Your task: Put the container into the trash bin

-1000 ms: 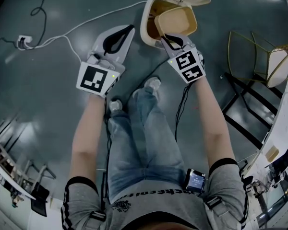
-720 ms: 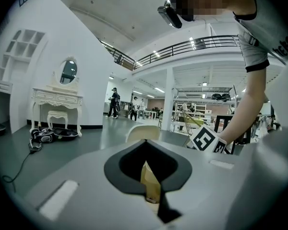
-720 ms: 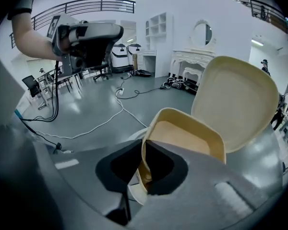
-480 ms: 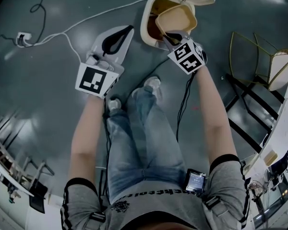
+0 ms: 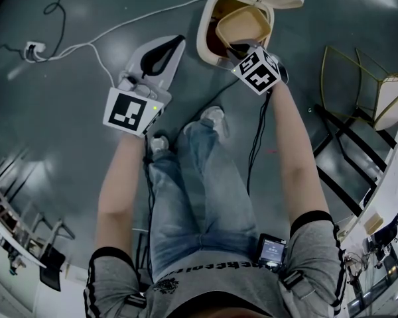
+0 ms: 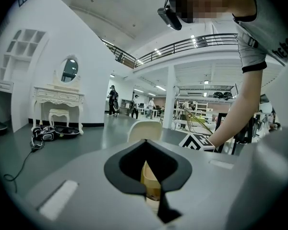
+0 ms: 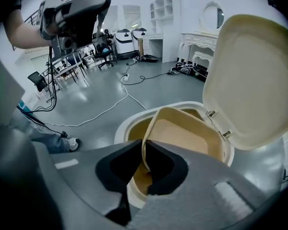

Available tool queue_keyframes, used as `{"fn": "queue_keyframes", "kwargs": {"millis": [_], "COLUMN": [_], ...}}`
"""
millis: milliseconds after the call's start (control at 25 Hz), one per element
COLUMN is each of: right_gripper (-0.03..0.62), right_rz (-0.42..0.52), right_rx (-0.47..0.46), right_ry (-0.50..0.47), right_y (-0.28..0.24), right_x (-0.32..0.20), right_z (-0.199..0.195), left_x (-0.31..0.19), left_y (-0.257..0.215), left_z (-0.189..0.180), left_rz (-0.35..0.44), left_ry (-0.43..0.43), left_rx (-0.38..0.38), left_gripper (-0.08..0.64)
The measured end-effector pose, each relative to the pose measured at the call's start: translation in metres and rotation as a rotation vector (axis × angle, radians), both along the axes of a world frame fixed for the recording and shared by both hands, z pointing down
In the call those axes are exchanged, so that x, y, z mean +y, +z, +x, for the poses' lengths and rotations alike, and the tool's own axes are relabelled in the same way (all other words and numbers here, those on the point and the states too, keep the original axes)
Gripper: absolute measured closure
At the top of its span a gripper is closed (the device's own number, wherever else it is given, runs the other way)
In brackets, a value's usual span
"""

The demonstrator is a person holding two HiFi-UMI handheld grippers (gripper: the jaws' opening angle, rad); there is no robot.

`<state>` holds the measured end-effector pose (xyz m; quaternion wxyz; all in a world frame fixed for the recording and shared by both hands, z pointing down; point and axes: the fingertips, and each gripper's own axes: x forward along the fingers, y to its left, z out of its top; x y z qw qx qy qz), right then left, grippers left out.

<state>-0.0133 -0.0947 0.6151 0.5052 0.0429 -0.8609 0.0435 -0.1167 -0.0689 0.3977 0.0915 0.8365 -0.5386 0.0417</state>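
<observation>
The inside of the trash bin (image 5: pixel 202 42) is mostly hidden: in the head view the container (image 5: pixel 242 24) fills its mouth, and only a dark strip shows beside it. In the right hand-held gripper view the bin's floor cannot be made out, and the bin's lower wall (image 7: pixel 122 126) is cut off behind the grey jaws. The container (image 7: pixel 182 133) is a tan, shallow, rounded-square tray standing tilted on edge, its lower part already inside the bin's opening and its upper rim rising towards the open lid (image 7: pixel 249 80). The right hand-held gripper (image 7: pixel 144 145) pinches the container's near wall between its black pads, right at the bin's rim. The left hand-held gripper (image 5: pixel 174 44) hangs just beside the bin, on the side away from the lid's hinge, its jaws pressed together on nothing. In its own view (image 6: pixel 145 145) only a tan sliver shows through the gap in its pads, too little to identify.
</observation>
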Motion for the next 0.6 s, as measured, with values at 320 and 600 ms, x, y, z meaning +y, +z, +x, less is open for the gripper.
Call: {"fn": "queue_keyframes", "kwargs": {"millis": [320, 600], "right_gripper": [0.561, 0.546], "right_rz": [-0.015, -0.002], "right_rx": [0.041, 0.056], "right_ry": [-0.016, 0.013], "right_y": [0.012, 0.016], "right_x": [-0.001, -0.005], "right_z": [0.001, 0.002], "left_x": [-0.002, -0.004], "left_y": [0.004, 0.000], "left_z": [-0.005, -0.010], "left_rz": [-0.008, 0.015], "left_ry": [-0.007, -0.007], "left_rx": [-0.006, -0.001], "left_gripper": [0.546, 0.546]}}
